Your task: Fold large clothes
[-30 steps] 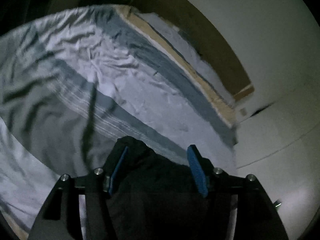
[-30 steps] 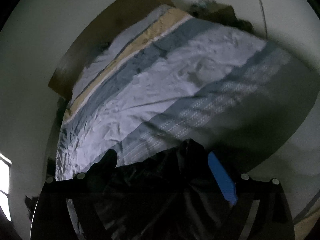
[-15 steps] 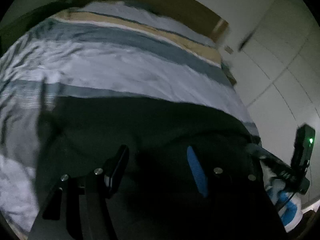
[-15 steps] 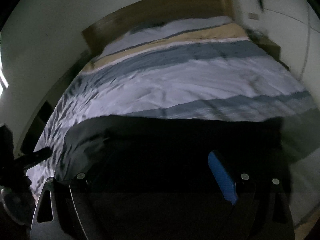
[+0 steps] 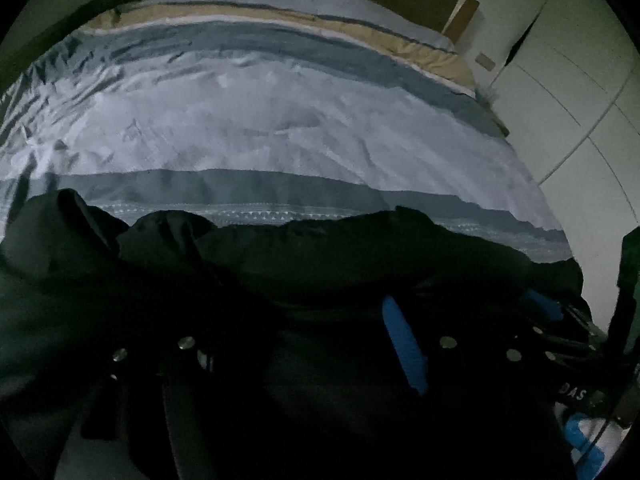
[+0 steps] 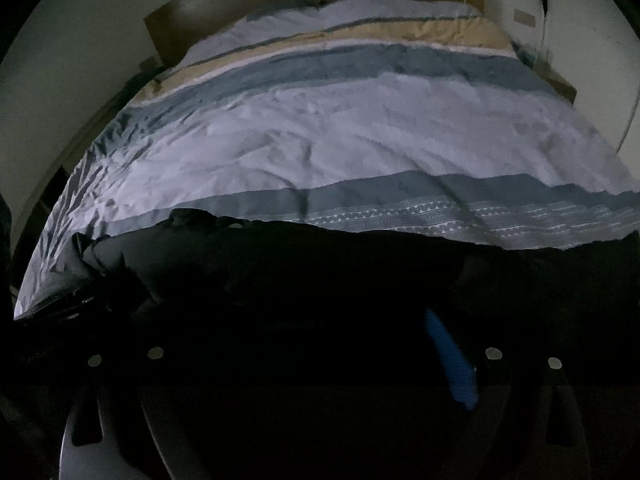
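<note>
A large dark garment (image 5: 320, 256) lies spread across the near end of the bed, its far edge bunched in folds; the right wrist view shows it (image 6: 320, 272) the same way. My left gripper (image 5: 308, 316) hangs low over it with jaws opening, its blue pad (image 5: 404, 344) clear and dark cloth lying between the fingers. My right gripper (image 6: 320, 320) is low over the same garment, one blue pad (image 6: 450, 360) showing and the other finger lost in the dark cloth. The right gripper (image 5: 540, 304) also shows at the garment's right end.
The bed carries a striped duvet (image 5: 280, 120) in white, grey-blue and tan, with a wooden headboard (image 6: 320, 0) at the far end. White wardrobe doors (image 5: 580, 100) stand close on the right. A plain wall (image 6: 80, 80) runs along the left. The room is dim.
Both grippers swung level and sank toward the bed. The garment, hanging from the jaws a second ago, now lies spread on the duvet. The left fingers stand wider apart.
</note>
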A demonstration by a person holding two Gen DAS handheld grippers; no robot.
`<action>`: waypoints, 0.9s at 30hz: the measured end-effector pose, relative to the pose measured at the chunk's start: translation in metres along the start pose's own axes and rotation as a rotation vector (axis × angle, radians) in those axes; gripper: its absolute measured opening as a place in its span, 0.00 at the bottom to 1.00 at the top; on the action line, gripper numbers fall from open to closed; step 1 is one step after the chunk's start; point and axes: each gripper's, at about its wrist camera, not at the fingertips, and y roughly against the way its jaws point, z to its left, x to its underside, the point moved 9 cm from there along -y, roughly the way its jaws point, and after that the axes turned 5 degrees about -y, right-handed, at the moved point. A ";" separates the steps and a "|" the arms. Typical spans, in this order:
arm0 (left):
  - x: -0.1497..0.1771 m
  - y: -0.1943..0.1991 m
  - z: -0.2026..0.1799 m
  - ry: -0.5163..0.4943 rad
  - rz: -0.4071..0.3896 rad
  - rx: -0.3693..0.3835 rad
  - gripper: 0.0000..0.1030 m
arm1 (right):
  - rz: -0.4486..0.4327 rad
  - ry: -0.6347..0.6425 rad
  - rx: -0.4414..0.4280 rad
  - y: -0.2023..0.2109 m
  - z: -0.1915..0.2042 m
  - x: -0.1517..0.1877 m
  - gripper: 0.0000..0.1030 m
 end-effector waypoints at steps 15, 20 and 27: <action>0.029 0.043 0.175 0.150 0.088 -0.311 0.66 | 0.035 -0.108 0.158 0.019 -0.152 0.009 0.91; 0.053 0.081 0.225 0.163 0.132 -0.438 0.66 | 0.067 -0.103 0.249 0.044 -0.186 0.025 0.91; 0.069 0.167 0.244 0.186 -0.010 -0.376 0.66 | -0.012 -0.150 0.247 0.129 -0.218 0.041 0.98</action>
